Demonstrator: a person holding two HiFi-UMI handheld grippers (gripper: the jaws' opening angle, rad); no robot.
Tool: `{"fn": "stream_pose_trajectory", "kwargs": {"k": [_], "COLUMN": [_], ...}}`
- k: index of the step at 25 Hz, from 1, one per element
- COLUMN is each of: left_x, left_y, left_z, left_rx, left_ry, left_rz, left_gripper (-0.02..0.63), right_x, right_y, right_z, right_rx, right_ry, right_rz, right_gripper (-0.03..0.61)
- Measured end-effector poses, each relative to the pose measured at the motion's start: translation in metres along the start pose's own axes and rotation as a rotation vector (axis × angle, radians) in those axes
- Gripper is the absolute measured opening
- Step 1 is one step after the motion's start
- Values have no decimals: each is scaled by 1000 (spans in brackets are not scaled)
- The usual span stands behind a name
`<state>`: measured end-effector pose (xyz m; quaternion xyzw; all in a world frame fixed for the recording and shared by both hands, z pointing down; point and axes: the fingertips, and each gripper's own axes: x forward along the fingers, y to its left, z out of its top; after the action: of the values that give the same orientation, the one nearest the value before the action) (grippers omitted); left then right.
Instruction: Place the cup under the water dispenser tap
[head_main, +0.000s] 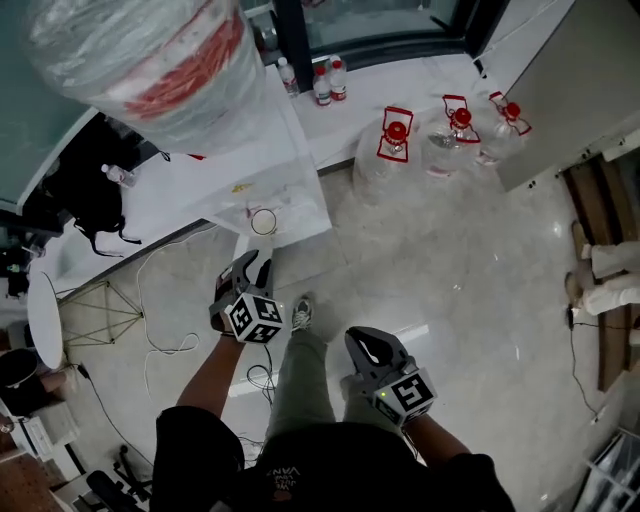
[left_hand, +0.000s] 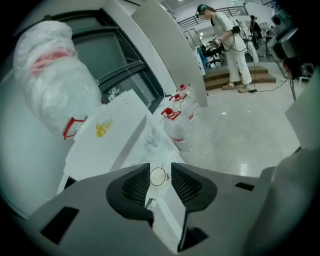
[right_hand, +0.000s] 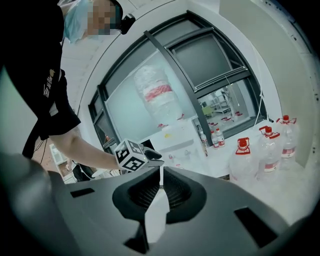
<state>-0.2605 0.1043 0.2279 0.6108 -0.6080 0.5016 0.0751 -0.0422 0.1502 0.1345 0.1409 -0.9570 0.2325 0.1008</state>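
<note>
A small clear cup (head_main: 263, 221) stands on the ledge of the white water dispenser (head_main: 290, 165), seen from above as a round rim. The dispenser carries a big plastic-wrapped bottle (head_main: 150, 60). My left gripper (head_main: 252, 264) hangs just in front of the cup, pointing at it and apart from it, open and empty. In the left gripper view the cup (left_hand: 158, 176) shows through the gap of the left gripper (left_hand: 160, 168). My right gripper (head_main: 363, 342) is lower right over the floor, shut with nothing in it. In the right gripper view the right gripper (right_hand: 160, 173) shows only a thin slit.
Three large water jugs with red caps (head_main: 395, 150) stand on the floor by a white counter with small bottles (head_main: 322, 85). Cables (head_main: 165, 340) trail left of my legs, near a round white stool (head_main: 45, 320). A person in white (left_hand: 235, 50) stands far off.
</note>
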Motion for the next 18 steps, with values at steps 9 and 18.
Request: {"fn": "stream_pose_trajectory", "kwargs": {"k": [9,18], "left_x": [-121,-208], "left_y": [5,-17], "left_z": [53,75], "left_rx": [-167,-372], "left_ry": [-142,-283], "left_rz": [92,160], "left_gripper": [138,138], "right_x": [-69,-119], "right_y": [17,40], "right_z": [44,44], "right_rx": [-12,-64], "right_ry": [-31,-38], "right_rz": [-75,-51], "right_gripper": [46,46]}}
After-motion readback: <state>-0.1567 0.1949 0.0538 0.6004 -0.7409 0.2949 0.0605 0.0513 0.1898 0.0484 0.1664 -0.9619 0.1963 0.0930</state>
